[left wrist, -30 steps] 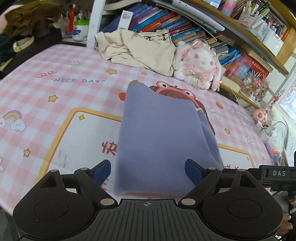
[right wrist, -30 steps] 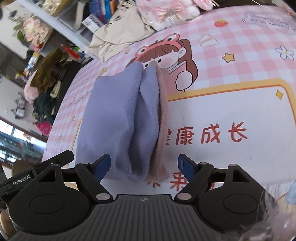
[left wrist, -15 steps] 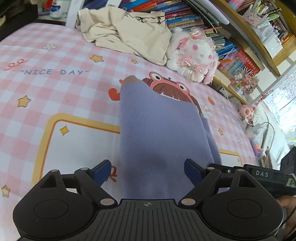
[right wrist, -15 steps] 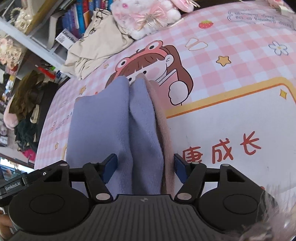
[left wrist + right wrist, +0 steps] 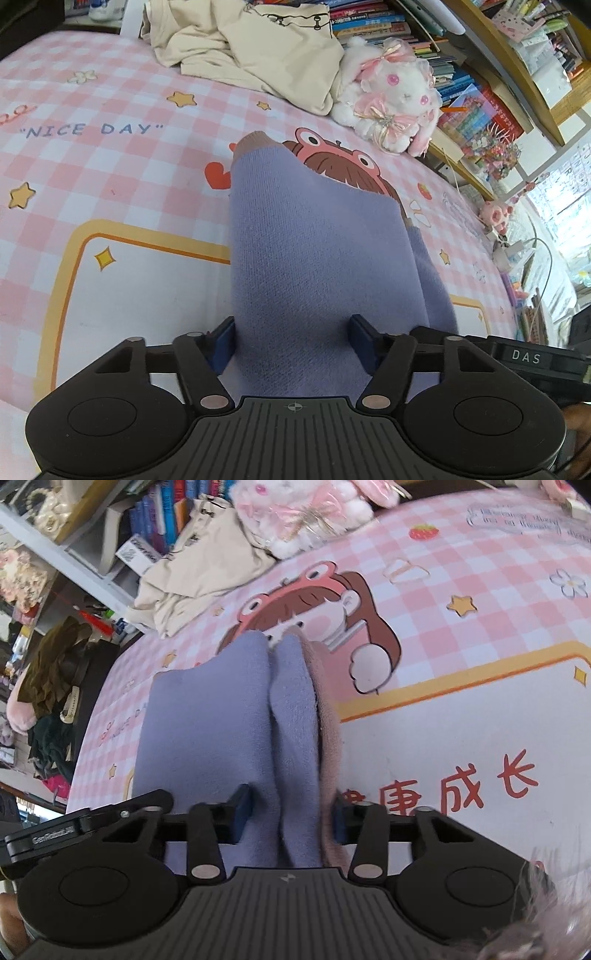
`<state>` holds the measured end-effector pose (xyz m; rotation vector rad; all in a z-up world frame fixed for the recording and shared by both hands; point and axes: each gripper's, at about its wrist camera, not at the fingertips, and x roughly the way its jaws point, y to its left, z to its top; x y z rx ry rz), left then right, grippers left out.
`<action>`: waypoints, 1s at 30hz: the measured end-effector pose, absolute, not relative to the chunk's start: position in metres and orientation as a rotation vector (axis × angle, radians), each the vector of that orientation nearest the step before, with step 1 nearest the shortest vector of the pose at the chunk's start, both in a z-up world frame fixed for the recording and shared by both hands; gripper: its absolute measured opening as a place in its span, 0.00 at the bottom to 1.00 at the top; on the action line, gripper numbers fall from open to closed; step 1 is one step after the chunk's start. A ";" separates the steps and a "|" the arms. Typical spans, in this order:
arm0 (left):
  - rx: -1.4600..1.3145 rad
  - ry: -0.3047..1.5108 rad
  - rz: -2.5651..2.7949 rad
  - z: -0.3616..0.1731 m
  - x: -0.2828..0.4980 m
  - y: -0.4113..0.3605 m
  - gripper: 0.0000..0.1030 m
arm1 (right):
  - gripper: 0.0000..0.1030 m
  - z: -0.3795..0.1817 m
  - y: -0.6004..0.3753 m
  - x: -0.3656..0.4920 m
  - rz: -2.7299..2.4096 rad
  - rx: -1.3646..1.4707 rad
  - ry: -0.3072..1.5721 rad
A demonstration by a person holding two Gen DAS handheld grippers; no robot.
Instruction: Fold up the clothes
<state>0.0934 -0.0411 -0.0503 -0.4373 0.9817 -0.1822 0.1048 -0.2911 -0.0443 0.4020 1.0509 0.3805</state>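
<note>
Left gripper [image 5: 291,345] clasped purple garment [image 5: 314,251] | right gripper [image 5: 290,818] pinched its stacked layers | both should lift together, keeping edges aligned.

A folded lavender garment [image 5: 207,731] with a dusty-pink layer along its right edge is seen lying on a pink checked tablecloth [image 5: 461,572] printed with a cartoon girl in a frog hat. The near end of the folds is bracketed by the right gripper [image 5: 288,818], whose blue pads [image 5: 242,812] are pressed against the fabric on both sides. A crumpled cream garment [image 5: 199,568] and a white-and-pink plush toy [image 5: 295,513] are seen near the table's far edge, before shelved books [image 5: 166,520].
</note>
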 end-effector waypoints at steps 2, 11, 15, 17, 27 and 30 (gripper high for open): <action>-0.383 0.978 -0.174 -0.045 0.090 -0.049 0.51 | 0.20 -0.033 -0.283 0.097 0.386 0.312 1.006; -0.396 1.044 -0.268 -0.045 0.071 -0.051 0.57 | 0.27 -0.031 -0.301 0.076 0.412 0.278 1.079; -0.493 1.083 -0.293 -0.059 0.079 -0.039 0.68 | 0.52 -0.047 -0.319 0.084 0.359 0.424 1.123; -0.544 1.079 -0.304 -0.064 0.082 -0.034 0.68 | 0.54 -0.054 -0.322 0.087 0.363 0.493 1.126; -0.403 1.029 -0.277 -0.048 0.077 -0.060 0.49 | 0.26 -0.035 -0.294 0.077 0.431 0.269 1.024; -0.354 1.028 -0.283 -0.045 0.076 -0.065 0.51 | 0.27 -0.033 -0.289 0.074 0.437 0.195 1.011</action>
